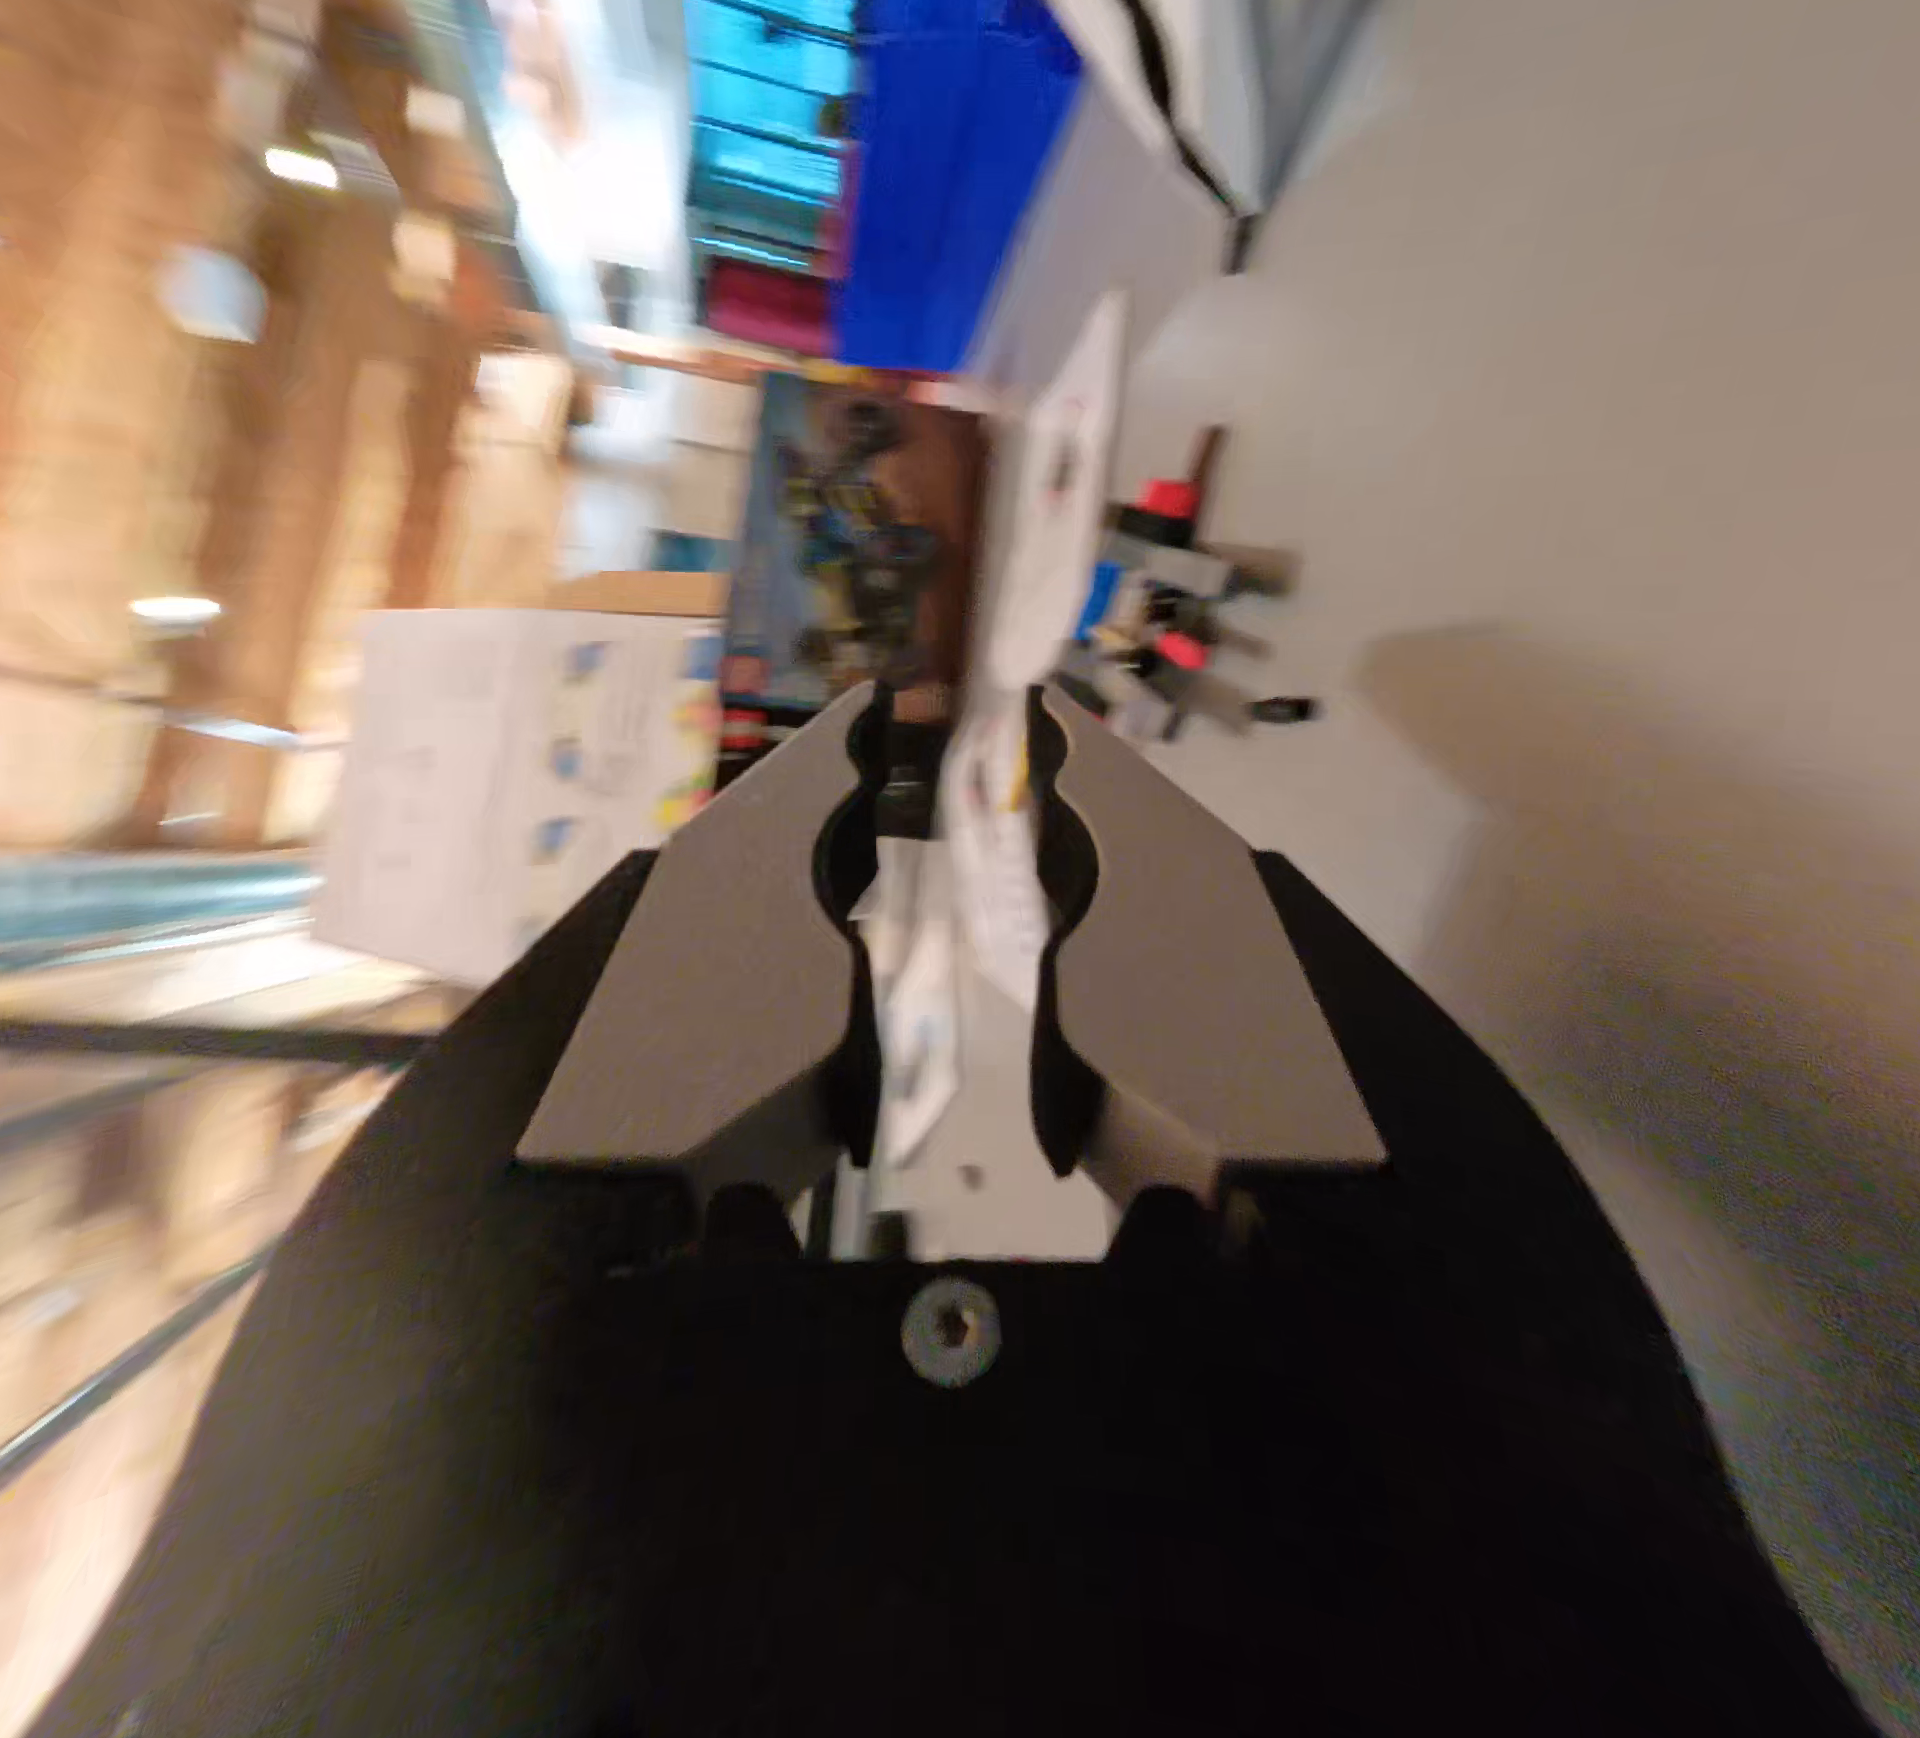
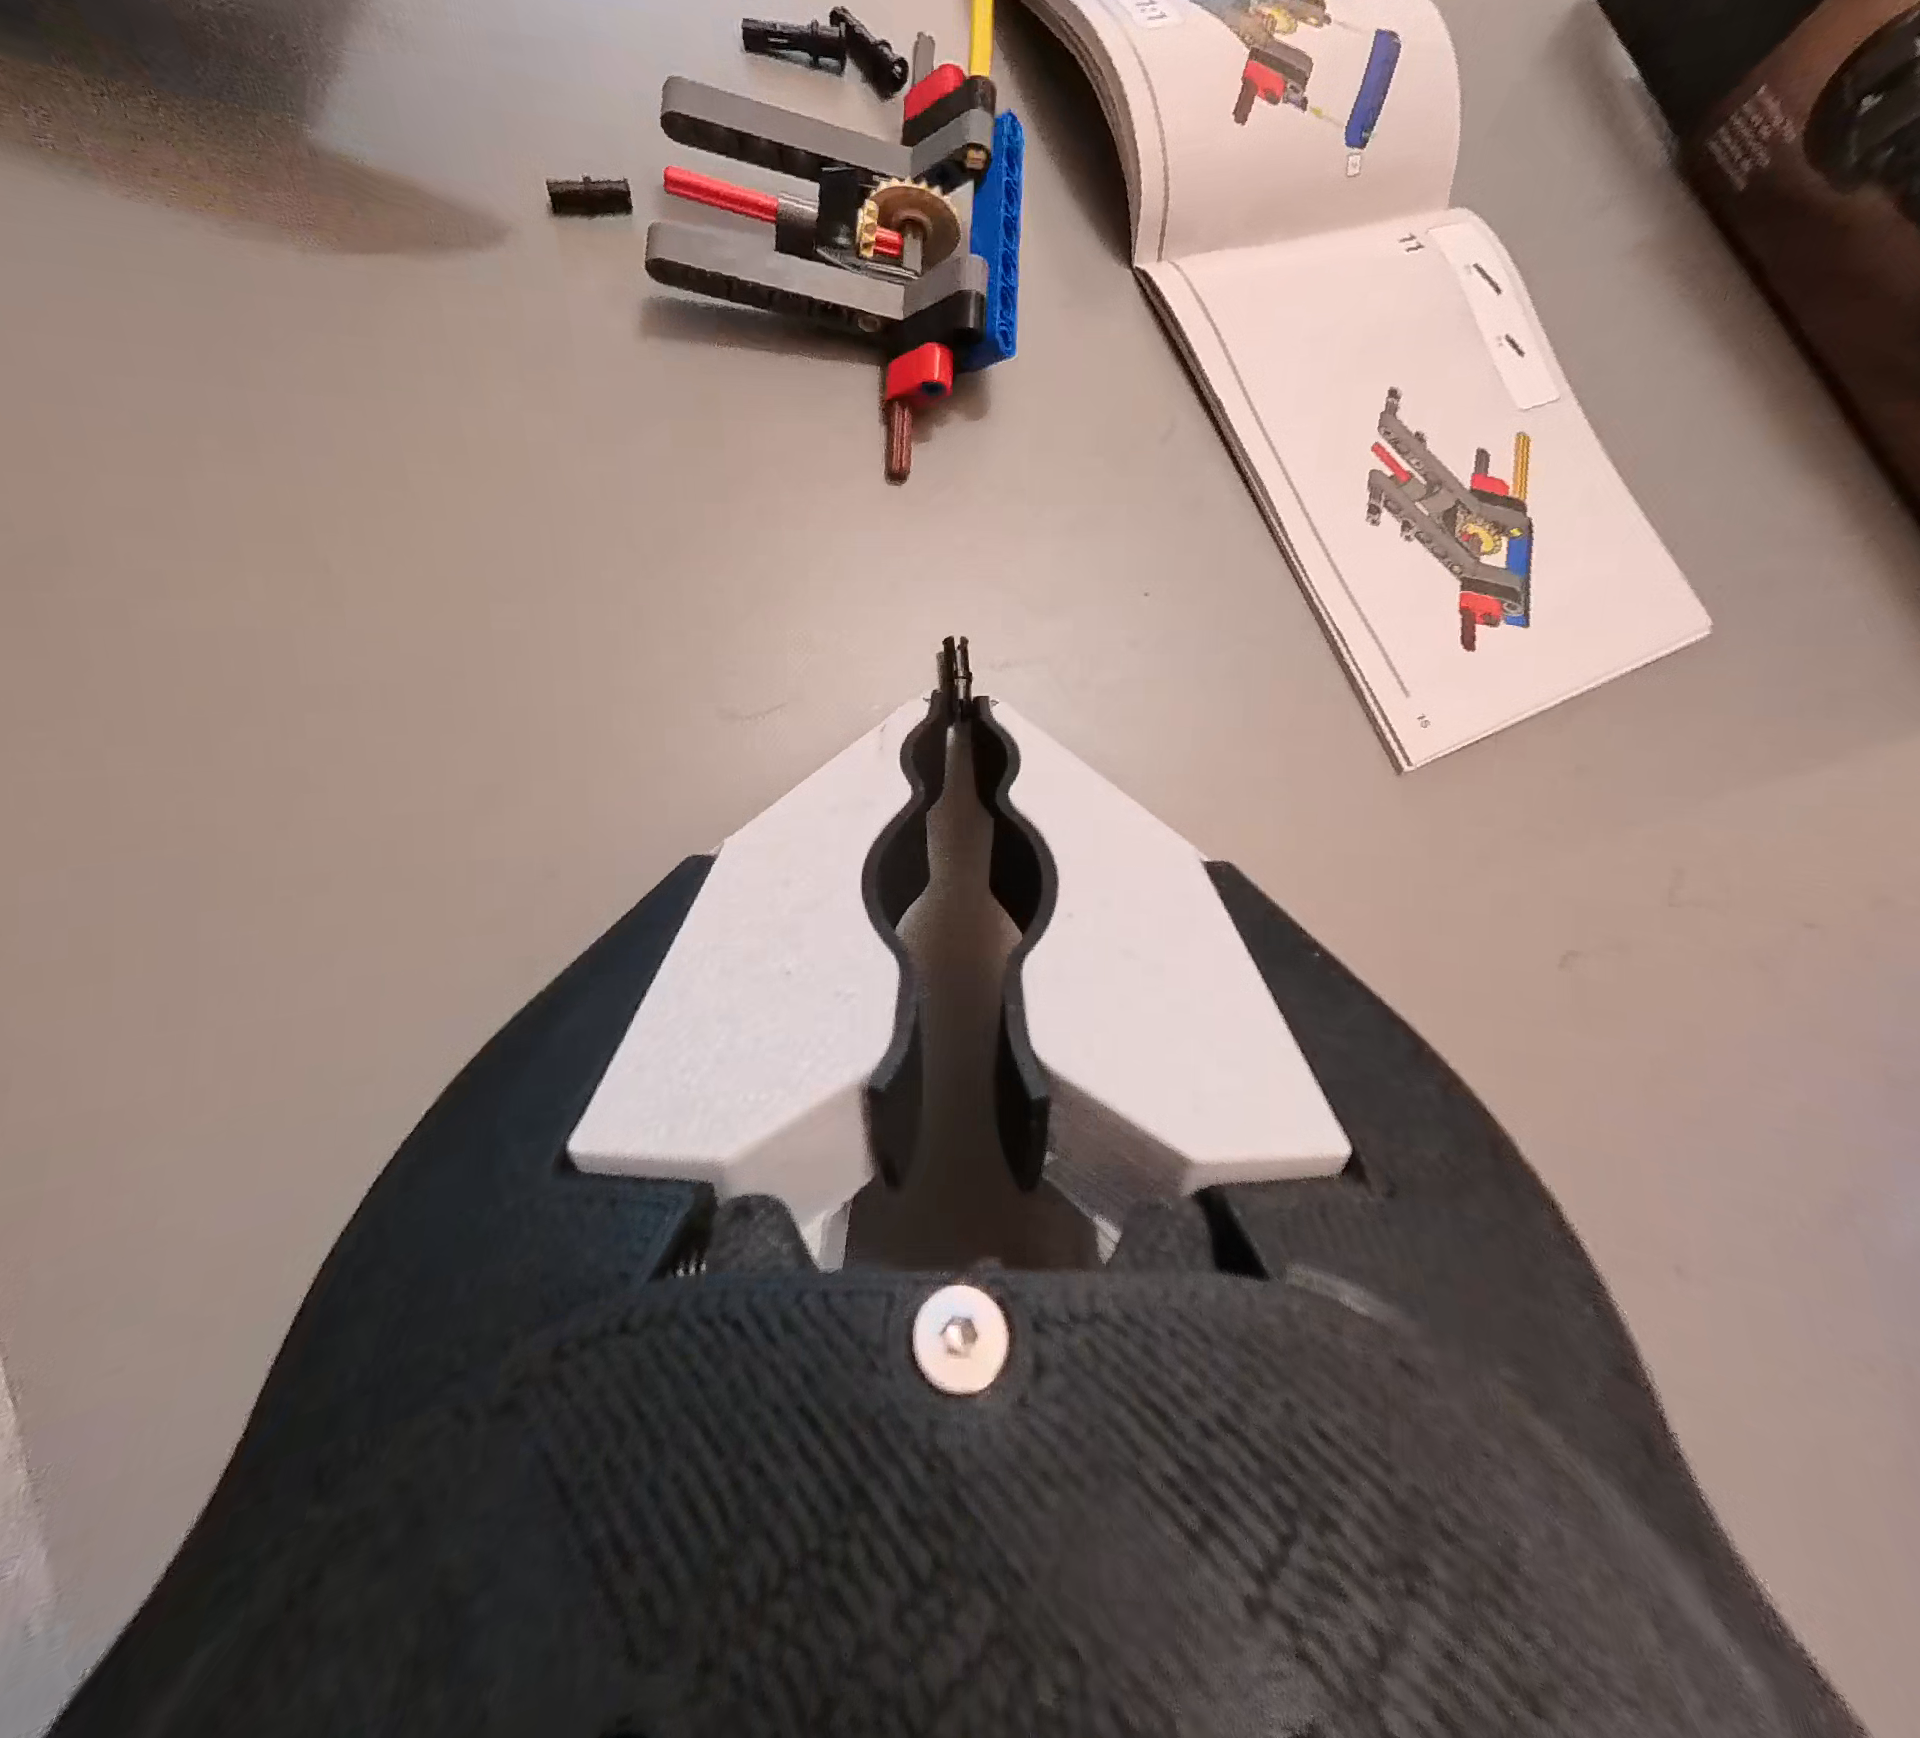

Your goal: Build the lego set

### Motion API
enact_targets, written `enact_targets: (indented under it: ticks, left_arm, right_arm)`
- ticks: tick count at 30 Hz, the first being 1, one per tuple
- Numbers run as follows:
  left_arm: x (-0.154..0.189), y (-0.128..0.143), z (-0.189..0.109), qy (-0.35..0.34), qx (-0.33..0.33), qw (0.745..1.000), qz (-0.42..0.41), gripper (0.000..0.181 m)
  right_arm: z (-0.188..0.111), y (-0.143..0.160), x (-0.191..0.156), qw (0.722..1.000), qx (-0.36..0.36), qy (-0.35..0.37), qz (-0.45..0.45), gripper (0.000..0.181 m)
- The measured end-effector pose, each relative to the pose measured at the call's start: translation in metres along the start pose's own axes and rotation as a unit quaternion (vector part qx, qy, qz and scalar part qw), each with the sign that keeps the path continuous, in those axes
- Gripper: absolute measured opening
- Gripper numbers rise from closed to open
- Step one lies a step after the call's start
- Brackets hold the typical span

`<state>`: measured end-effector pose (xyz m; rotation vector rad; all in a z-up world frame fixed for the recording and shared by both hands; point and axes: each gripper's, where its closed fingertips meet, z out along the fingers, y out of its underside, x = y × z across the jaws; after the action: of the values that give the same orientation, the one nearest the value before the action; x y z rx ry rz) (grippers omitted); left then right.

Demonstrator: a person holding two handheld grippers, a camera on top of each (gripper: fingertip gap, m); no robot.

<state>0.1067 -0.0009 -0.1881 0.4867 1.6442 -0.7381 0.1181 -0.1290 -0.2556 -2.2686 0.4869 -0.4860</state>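
I've got a black pin (image 2: 956, 665) pinched in the right gripper (image 2: 958, 701) jaws, axis pointing fwd at the assembly (image 2: 842, 218) straight ahead on the counter (image 2: 312, 597); left gripper (image 1: 956, 722) jaws spread, empty, blurred.

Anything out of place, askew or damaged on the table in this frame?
Nothing looks damaged. The instruction booklet lies open with one page curling up, loose black pins lie beside the partly built lego assembly, and the right gripper pinches a small black pin. The left wrist view is motion-blurred.
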Motion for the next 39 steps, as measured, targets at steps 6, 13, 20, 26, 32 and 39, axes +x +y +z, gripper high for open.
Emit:
enact_targets:
  ticks: [6, 13, 20, 26, 32, 39]
  left_arm:
    - [0.027, -0.012, 0.005, 0.159, -0.013, 0.987, -0.032, 0.042]
    - [0.052, -0.005, 0.026, 0.171, -0.043, 0.983, 0.046, 0.029]
    - [0.056, -0.003, 0.041, 0.161, -0.058, 0.982, 0.081, 0.017]
    - [0.058, -0.011, 0.047, 0.151, -0.048, 0.982, 0.101, 0.013]
    - [0.055, -0.019, 0.046, 0.152, -0.053, 0.985, 0.067, 0.024]
    - [0.057, -0.02, 0.046, 0.153, -0.053, 0.986, 0.047, 0.019]
  right_arm:
    - [0.0, -0.001, -0.006, 0.996, 0.002, -0.072, 0.048, 0.003]
    - [0.003, -0.008, -0.019, 0.989, 0.005, -0.136, 0.056, 0.003]
    - [0.003, -0.008, -0.02, 0.994, 0.008, -0.11, 0.019, 0.003]
    - [0.003, -0.008, -0.021, 0.994, 0.008, -0.107, 0.012, 0.003]
    - [0.003, -0.009, -0.02, 0.994, 0.009, -0.108, 0.013, 0.014]
    - [0.006, -0.013, -0.023, 0.99, 0.023, -0.132, -0.047, 0.016]
